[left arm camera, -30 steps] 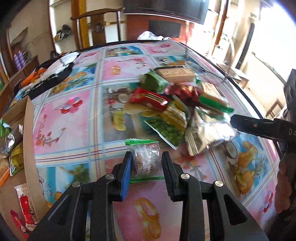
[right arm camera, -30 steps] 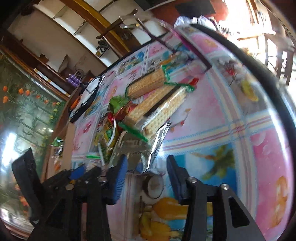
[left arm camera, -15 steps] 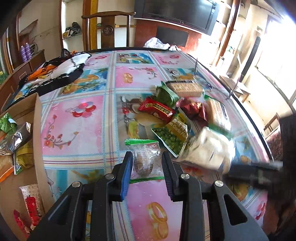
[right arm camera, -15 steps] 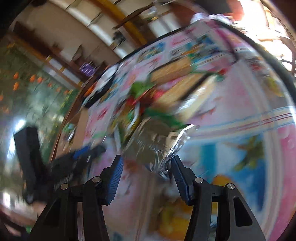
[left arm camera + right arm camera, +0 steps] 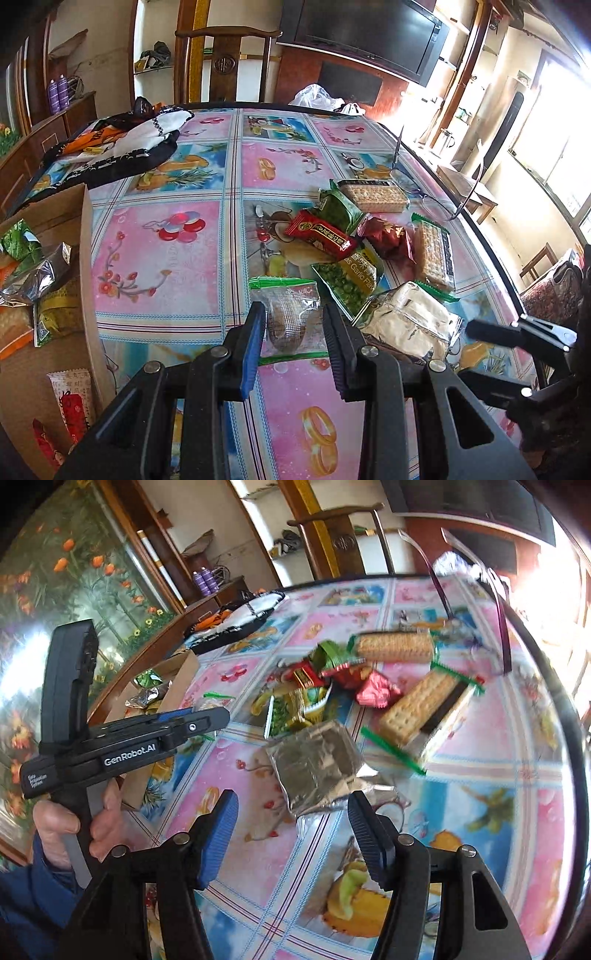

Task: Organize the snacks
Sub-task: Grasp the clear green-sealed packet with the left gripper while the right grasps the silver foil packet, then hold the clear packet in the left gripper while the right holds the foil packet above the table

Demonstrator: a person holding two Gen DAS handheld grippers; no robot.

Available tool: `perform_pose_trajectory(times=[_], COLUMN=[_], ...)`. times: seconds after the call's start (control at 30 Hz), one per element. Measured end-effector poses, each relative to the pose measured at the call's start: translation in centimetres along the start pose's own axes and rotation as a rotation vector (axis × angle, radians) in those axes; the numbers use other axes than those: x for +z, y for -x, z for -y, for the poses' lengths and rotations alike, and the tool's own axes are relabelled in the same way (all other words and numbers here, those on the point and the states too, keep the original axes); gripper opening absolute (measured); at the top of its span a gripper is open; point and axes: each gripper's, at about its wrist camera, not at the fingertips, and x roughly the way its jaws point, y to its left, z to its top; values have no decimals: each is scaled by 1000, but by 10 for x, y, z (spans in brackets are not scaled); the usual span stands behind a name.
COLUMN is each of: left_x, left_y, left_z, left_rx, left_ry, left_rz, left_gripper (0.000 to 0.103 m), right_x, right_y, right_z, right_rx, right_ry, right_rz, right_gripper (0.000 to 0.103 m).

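Left gripper [image 5: 293, 341] jaws are clamping a clear cake packet [image 5: 290, 317]. Right gripper [image 5: 291, 834] jaws, just opening, are standing apart; silver pouch [image 5: 317, 768] is lying at 12 o'clock on the tabletop [image 5: 491, 760].

Pink-and-blue fruit-print tablecloth [image 5: 177, 258]

Loose snack packets [image 5: 354, 240] lie heaped on the table, more packets [image 5: 33, 280] in the cardboard box.
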Motion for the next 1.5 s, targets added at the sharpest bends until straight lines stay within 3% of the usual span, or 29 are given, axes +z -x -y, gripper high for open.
perform_pose_trajectory(times=[0.07,0.1,0.33,0.53,0.6,0.67,0.87,1.1,1.5], left_x=[0,0,1,1,1,1,-1,-1,-2], left_y=[0,0,1,2,2,2,3,2,5], left_z=[0,0,-2,0,0,1,4,8,12], left_rx=[-3,-4,-5,-5,-5,-5,-12,-27,-46], left_ry=[-2,-3,9,3,3,1,-9,-18,-33], left_rz=[0,0,3,4,4,4,4,-1,12], left_gripper=[31,31,31,31,31,31,31,31,31], right_x=[3,7,24,12,10,10,8,11,10], right_y=[3,0,-40,-61,-63,-62,-53,-28,-22], right_z=[1,1,4,-19,-24,-22,-22,-15,-7], right_rx=[-14,-29,-92,-174,-219,-224,-252,-262,-289], right_ry=[-4,-1,42,168,191,175,156,51,-57], right_rz=[18,27,-57,-104,-88,-76,-38,85,139], right_gripper=[81,83,83,80,66,62,62,62,62])
